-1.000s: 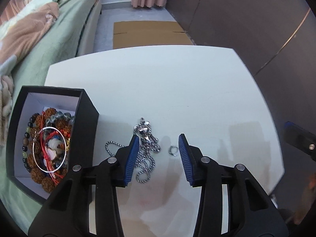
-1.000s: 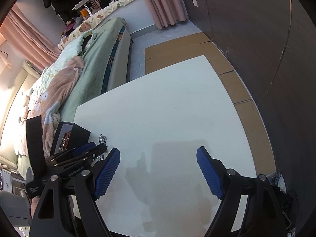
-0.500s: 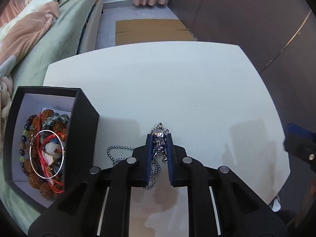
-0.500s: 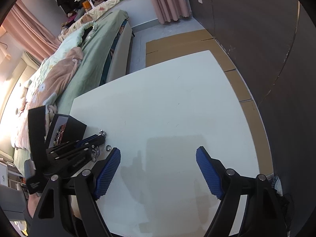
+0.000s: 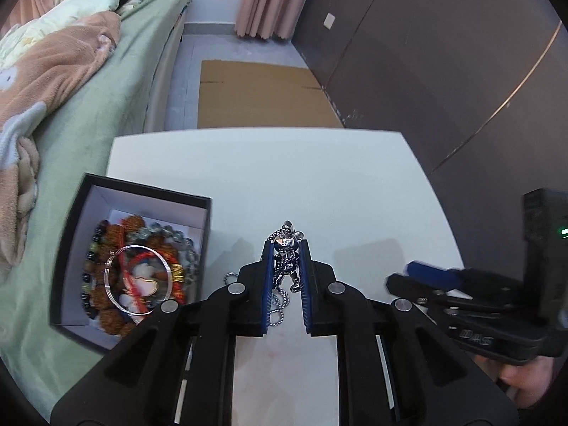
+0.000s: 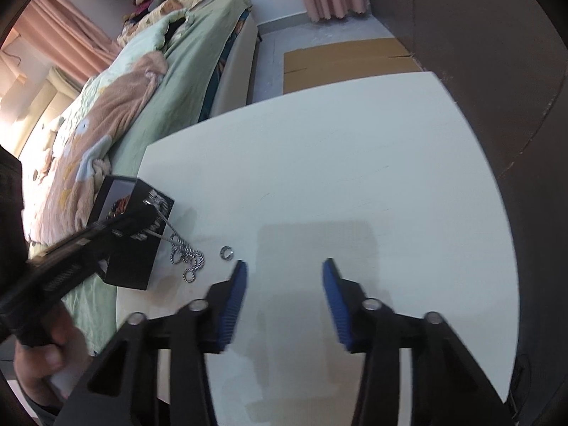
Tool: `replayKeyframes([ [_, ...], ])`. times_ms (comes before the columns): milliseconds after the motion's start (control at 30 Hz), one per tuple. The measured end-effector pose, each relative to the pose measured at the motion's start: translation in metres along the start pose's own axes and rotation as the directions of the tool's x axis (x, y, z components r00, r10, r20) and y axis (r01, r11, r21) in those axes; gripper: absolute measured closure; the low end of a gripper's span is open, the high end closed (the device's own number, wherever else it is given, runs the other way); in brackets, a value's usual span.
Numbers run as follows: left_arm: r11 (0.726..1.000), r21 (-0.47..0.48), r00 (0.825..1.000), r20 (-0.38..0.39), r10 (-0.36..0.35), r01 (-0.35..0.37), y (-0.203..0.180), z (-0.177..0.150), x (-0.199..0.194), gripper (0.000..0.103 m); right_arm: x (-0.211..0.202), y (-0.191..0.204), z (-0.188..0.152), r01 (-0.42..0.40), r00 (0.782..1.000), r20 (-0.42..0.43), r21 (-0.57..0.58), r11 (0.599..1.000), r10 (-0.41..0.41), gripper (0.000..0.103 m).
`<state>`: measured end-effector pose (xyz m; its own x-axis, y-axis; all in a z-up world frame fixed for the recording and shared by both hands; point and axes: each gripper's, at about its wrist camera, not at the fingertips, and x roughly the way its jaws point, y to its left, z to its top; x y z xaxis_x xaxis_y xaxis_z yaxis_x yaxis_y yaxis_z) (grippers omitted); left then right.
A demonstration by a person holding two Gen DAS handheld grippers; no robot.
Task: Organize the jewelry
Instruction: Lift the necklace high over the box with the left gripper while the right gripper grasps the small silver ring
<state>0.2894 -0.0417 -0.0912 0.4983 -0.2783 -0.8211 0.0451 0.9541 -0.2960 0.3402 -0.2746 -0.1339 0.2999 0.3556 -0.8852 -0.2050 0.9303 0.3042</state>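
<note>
Left hand-held gripper (image 5: 287, 248) clenched on silver necklace (image 5: 284, 269), right hand-held gripper (image 6: 284, 277) closing, empty, lettering unreadable

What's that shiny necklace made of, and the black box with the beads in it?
The necklace, pinched in the left claw, looks like polished silvery metal: its chain links and pendant glint. The black box looks like matte cardboard with a white paper lining, judging by its thin, flat, folded walls, though I can't be sure.

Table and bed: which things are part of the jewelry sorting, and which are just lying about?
Job:
- necklace in the left claw
- ring on the table
- black box of bracelets
- right claw, closing on nothing

Lying about:
- blanket on the bed
- cardboard on the floor
</note>
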Motion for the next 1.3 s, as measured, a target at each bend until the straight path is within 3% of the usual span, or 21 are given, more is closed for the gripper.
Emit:
replayKeyframes([
  [433, 0.999, -0.032, 0.997, 0.073, -0.039, 0.042, 0.023, 0.007, -0.035, 0.089, 0.035, 0.041, 0.005, 0.018, 0.999, -0.046, -0.054, 0.998, -0.021, 0.076],
  [767, 0.996, -0.072, 0.994, 0.106, -0.041, 0.048, 0.045, 0.007, -0.052, 0.089, 0.056, 0.067, 0.008, 0.096, 0.993, -0.051, -0.117, 0.988, -0.102, 0.078],
  [867, 0.995, -0.077, 0.991, 0.125, -0.056, 0.066, 0.049, 0.01, -0.06, 0.089, 0.06, 0.074, 0.008, 0.132, 0.989, -0.052, -0.156, 0.979, -0.142, 0.091],
  [933, 0.994, -0.078, 0.987, 0.145, -0.066, 0.077, 0.051, 0.014, -0.068, 0.089, 0.06, 0.077, 0.009, 0.152, 0.985, -0.056, -0.171, 0.973, -0.163, 0.093],
  [1300, 0.997, -0.044, 0.956, 0.288, -0.055, 0.07, 0.046, 0.036, -0.132, 0.089, 0.007, 0.086, 0.015, 0.067, 0.997, 0.058, -0.151, 0.986, -0.059, 0.093],
])
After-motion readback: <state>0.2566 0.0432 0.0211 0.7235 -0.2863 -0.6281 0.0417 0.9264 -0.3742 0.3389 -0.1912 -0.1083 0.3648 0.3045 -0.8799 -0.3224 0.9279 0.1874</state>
